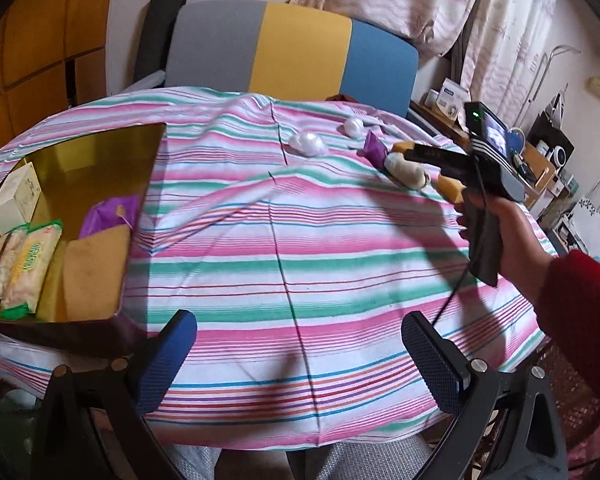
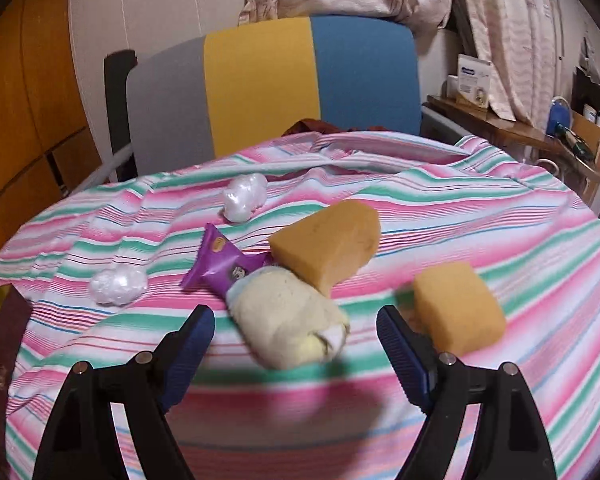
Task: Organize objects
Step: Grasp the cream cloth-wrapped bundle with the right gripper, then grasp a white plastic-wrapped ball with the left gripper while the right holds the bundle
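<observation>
On the striped tablecloth (image 2: pixel 480 216) lie a cream rolled cloth (image 2: pixel 288 316), a purple snack packet (image 2: pixel 220 264), two orange sponges (image 2: pixel 328 244) (image 2: pixel 456 312) and two white plastic balls (image 2: pixel 244 198) (image 2: pixel 118 286). My right gripper (image 2: pixel 296 340) is open, just before the cream roll, which lies between the blue fingertips. In the left wrist view the right gripper (image 1: pixel 416 156) hovers over the roll (image 1: pixel 406 172) and packet (image 1: pixel 374 148). My left gripper (image 1: pixel 300 356) is open and empty over bare cloth near the front edge.
A gold tray (image 1: pixel 100 152) at the left holds a white box (image 1: pixel 16 196), wrapped snacks (image 1: pixel 28 264), a purple packet (image 1: pixel 108 216) and a brown sponge (image 1: pixel 92 276). A grey, yellow and blue chair (image 2: pixel 280 80) stands behind the table. Cluttered shelves (image 2: pixel 560 136) stand at the right.
</observation>
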`<state>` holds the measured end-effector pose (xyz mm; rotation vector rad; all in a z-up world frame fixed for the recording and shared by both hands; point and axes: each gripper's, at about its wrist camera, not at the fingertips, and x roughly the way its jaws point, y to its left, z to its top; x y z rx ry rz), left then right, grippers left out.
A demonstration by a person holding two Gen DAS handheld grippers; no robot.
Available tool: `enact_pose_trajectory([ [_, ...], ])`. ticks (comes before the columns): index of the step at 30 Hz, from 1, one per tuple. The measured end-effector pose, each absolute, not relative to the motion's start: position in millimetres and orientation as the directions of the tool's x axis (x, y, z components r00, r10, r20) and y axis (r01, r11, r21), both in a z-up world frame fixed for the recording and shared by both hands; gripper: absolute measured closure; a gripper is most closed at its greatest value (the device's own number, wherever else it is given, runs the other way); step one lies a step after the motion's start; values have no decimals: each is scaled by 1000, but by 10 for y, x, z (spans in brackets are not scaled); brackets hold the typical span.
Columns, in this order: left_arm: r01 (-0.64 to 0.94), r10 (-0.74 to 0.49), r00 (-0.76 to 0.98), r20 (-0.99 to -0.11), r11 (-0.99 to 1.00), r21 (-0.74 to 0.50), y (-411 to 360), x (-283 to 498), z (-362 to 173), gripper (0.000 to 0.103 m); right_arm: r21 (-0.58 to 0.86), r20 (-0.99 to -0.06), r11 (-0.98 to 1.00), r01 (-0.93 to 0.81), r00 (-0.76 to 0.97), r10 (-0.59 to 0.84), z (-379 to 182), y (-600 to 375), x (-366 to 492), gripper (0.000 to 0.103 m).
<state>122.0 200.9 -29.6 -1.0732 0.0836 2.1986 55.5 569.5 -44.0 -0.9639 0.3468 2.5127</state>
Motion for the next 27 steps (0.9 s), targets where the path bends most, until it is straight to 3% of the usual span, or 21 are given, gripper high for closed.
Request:
enact_pose_trajectory([
  [6,-619,547,-419,-725,-756,-213,2091,1222,-295,0,36,-718,-886,-463,-628,299,-652,5686,345,18],
  [15,-605,540,-394,-744,-762,-233,2216,1085,-336,0,59,-719,-884,-464,-634,285,-681,5709,383,39],
  [22,-574,524,-410,-746,-784,-236,2296,802,-297,0,124,-728,-879,-460,-645,235,-631,5477,669,39],
  [27,-557,522,-403,-751,-792,-251,2446,518,-262,0,94,-725,-882,-461,-639,257,-679,5231,789,39],
])
